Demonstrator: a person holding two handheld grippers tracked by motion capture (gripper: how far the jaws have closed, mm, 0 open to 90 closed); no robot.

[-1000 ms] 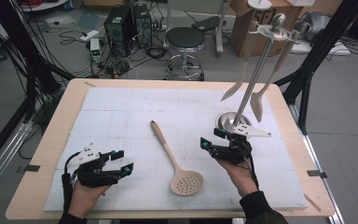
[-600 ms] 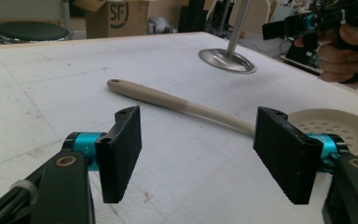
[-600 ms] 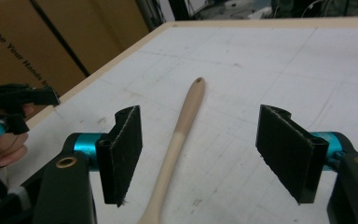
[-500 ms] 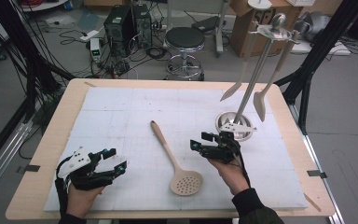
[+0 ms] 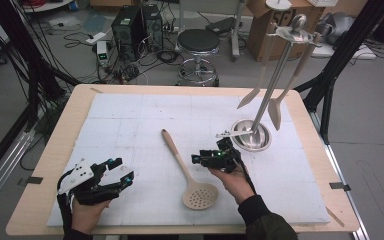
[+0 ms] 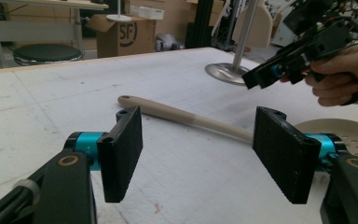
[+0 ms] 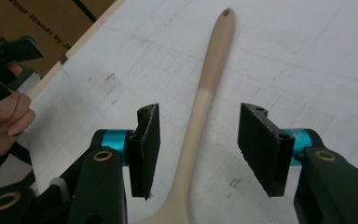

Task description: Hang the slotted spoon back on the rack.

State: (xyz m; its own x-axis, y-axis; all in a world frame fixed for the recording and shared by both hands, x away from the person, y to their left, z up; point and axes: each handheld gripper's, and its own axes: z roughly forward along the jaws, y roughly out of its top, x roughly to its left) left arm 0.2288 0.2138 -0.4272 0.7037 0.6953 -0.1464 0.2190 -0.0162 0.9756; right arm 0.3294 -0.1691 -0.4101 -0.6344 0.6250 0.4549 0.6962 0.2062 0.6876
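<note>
A: Starting at the left, what is the left tool (image 5: 122, 176) doing?

B: It rests low on the white gridded tabletop (image 5: 130, 120), jaws spread wide with nothing between them, well apart from the beige slotted plastic spoon (image 5: 187, 171).

A: And the spoon?

B: It lies flat mid-tabletop, handle pointing away, perforated bowl nearest the person.

A: The right tool (image 7: 196, 144)?

B: Its jaws stand apart on either side of the handle, not touching it. I judge the grasp not yet made.

A: So what's left?

B: Closing, lifting, probably hanging it on the steel utensil stand (image 5: 260, 117) at the right, where two utensils hang.
</note>
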